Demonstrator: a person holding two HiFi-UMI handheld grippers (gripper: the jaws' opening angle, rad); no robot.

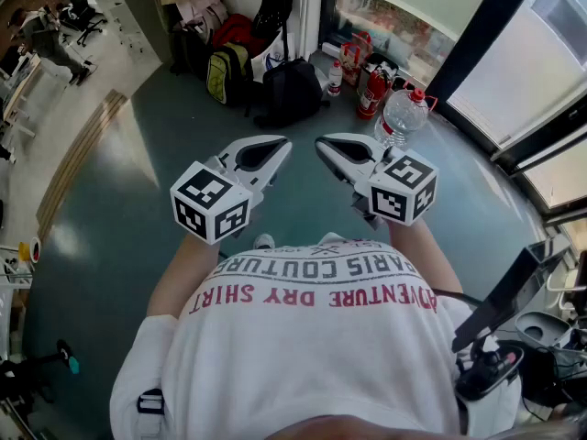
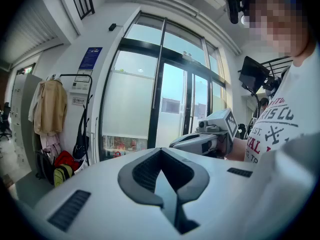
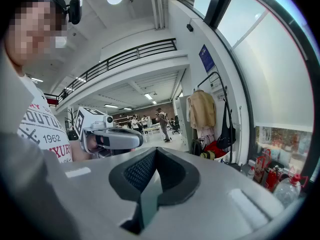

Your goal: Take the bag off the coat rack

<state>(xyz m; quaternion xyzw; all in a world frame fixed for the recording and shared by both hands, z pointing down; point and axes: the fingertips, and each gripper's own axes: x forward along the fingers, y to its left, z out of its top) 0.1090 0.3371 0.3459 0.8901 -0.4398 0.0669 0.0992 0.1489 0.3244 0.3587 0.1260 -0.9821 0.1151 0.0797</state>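
Your left gripper (image 1: pixel 278 145) and right gripper (image 1: pixel 323 145) are both closed on nothing, held side by side ahead of your torso. This is likely a ready stance, since the coat rack (image 3: pixel 215 76) stands well off. The black bag (image 3: pixel 226 134) hangs there beside a beige coat (image 3: pixel 201 109). Its hook is too small to resolve; the head view crops the rack's top.

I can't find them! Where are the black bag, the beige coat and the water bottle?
black bag (image 3: pixel 226 135), right gripper view, on its hanging body.
beige coat (image 3: pixel 201 110), right gripper view, on its middle.
water bottle (image 1: pixel 402 115), head view, on its clear side.
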